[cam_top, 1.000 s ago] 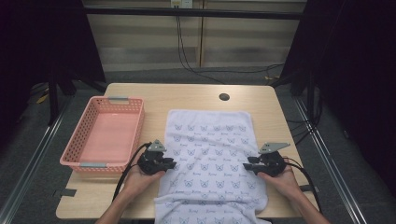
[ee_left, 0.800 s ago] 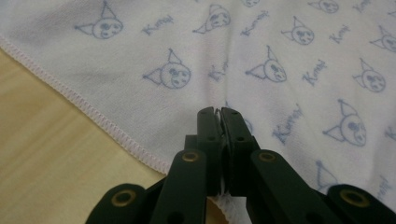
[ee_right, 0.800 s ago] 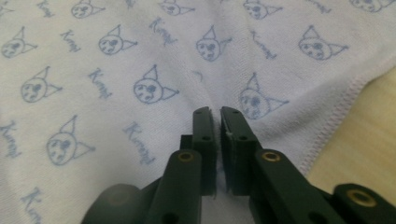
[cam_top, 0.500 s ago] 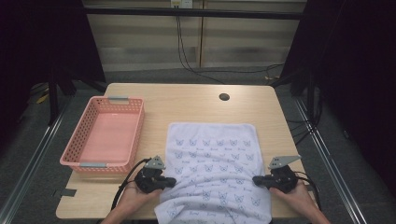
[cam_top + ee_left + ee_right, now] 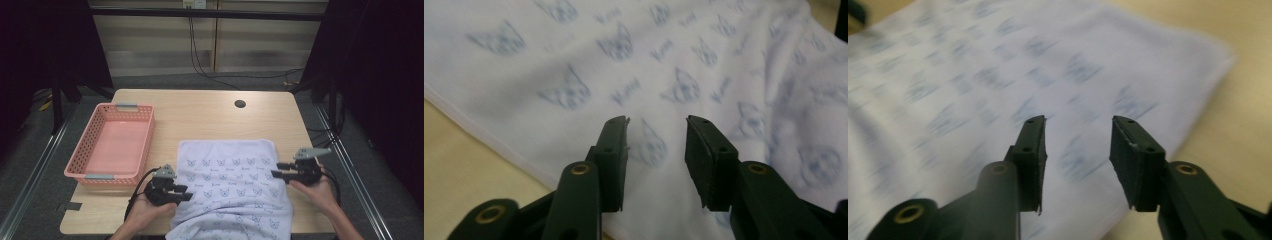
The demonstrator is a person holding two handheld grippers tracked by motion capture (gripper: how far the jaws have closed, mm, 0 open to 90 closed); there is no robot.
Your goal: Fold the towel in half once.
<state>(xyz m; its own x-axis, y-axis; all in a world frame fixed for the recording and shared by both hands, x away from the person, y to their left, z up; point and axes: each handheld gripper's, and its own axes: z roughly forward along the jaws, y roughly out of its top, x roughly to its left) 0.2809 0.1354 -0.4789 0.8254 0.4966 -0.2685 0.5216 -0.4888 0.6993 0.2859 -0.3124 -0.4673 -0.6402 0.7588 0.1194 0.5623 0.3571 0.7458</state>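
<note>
Hovering: left gripper [image 5: 656, 150] fingers apart | towel [image 5: 230, 185] cat-head print | lettering unreadable

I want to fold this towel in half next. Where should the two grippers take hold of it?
Probably the towel's near corners, where it spills over the table's front edge. Come in from each side, left gripper and right gripper, fingers level: the hanging hem leaves room underneath.
</note>
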